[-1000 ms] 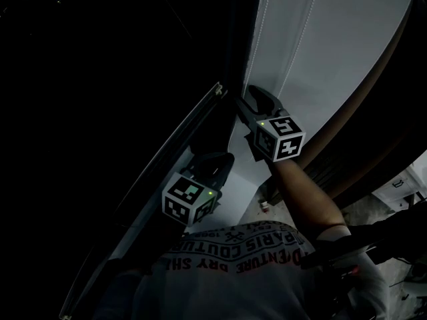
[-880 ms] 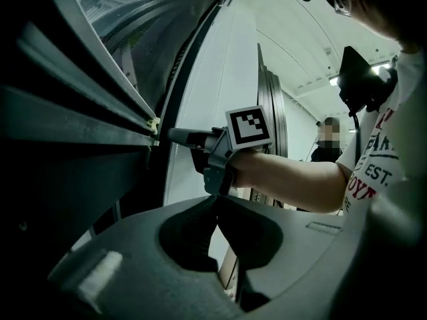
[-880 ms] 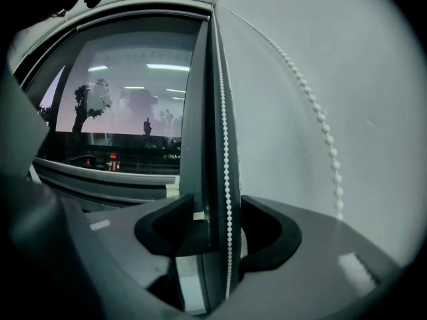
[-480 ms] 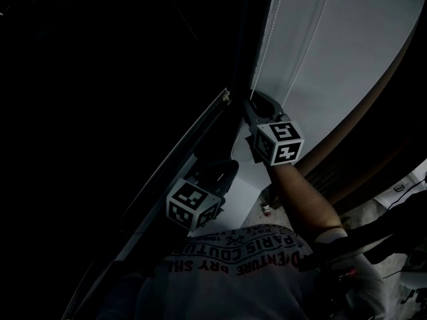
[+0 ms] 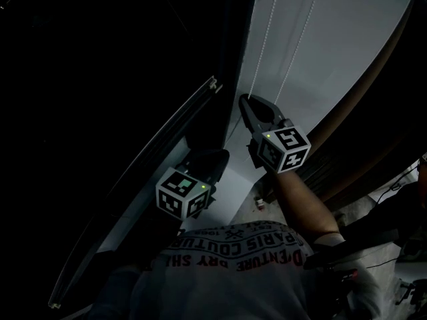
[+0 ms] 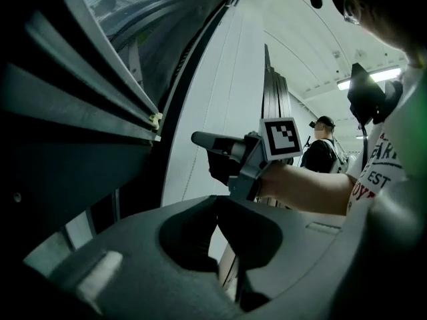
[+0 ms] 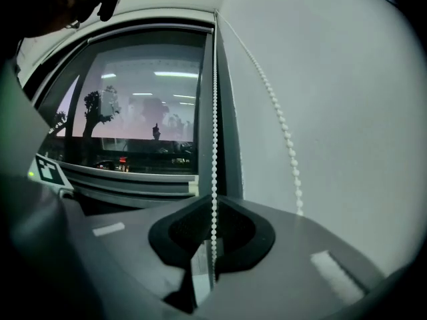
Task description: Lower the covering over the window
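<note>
— While the right gripper [image 7: 213, 202] has just been closing its jaws, what's between them?
— They pinch the bead chain [image 7: 214, 112], just right of the window [image 7: 147, 112]; the left gripper [image 6: 217, 202] has its jaws together.

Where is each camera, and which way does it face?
Head view: on the person's head, steeply down at left tool, right tool, bead chain; shirt and forearm show.
Left gripper view: on the left tool, along its shut jaws toward right tool and forearm.
Right gripper view: on the right tool, facing the window; jaws have just been closing on the bead chain.
Shared: right tool, head and left gripper views.
</note>
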Motion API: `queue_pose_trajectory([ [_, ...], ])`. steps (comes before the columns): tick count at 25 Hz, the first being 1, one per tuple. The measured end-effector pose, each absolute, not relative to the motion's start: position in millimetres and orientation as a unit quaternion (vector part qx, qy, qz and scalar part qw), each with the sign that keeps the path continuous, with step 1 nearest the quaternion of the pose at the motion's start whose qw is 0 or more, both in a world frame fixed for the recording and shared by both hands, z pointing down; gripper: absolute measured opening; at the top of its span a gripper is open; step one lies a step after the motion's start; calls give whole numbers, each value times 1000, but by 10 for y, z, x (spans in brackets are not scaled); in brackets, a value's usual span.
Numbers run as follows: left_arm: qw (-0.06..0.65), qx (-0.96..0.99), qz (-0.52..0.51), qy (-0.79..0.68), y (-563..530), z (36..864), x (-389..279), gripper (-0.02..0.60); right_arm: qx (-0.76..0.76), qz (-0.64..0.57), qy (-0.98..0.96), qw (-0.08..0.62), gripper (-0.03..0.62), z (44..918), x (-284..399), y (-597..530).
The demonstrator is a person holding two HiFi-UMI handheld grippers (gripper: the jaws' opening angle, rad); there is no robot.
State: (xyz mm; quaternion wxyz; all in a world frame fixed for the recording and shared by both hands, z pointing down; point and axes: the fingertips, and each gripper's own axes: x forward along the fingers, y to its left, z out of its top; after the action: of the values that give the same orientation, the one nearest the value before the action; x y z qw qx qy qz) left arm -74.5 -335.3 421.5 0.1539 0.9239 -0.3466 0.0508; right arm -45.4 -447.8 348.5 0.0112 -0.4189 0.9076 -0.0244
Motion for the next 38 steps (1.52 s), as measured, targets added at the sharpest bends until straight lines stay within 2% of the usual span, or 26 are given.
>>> queue_pose_trajectory([
  [4, 158, 929, 34, -332, -3218, 3996, -599, 2, -378, -28, 925, 8, 21, 3488, -342, -4146],
  [8, 124, 933, 21, -336, -3137, 3698, -531, 2, -360, -5, 933, 10, 23, 3455, -195, -3859],
  [16, 71, 951, 8, -300, -2869, 3065, -224, 5, -316, -49, 947, 20, 21, 3478, 95, -3349],
  [17, 67, 954, 7, -293, -2833, 3004, -179, 23, -309, -55, 949, 24, 21, 3475, 117, -3276],
  [18, 65, 955, 6, -288, -2804, 2954, -135, 68, -302, -62, 951, 28, 21, 3477, 135, -3204],
  [23, 74, 957, -8, -280, -2743, 2790, 65, 114, -266, -78, 960, 43, 21, 3484, 156, -2850],
  [35, 58, 962, 9, -267, -2140, 2540, 397, 106, -201, -54, 977, 44, 21, 3297, 107, -1938],
  [37, 56, 960, 15, -274, -2106, 2526, 402, 26, -199, -47, 978, 44, 21, 3279, 106, -1887],
  [38, 55, 959, 16, -276, -2087, 2521, 403, 26, -200, -46, 978, 45, 21, 3275, 117, -1876],
])
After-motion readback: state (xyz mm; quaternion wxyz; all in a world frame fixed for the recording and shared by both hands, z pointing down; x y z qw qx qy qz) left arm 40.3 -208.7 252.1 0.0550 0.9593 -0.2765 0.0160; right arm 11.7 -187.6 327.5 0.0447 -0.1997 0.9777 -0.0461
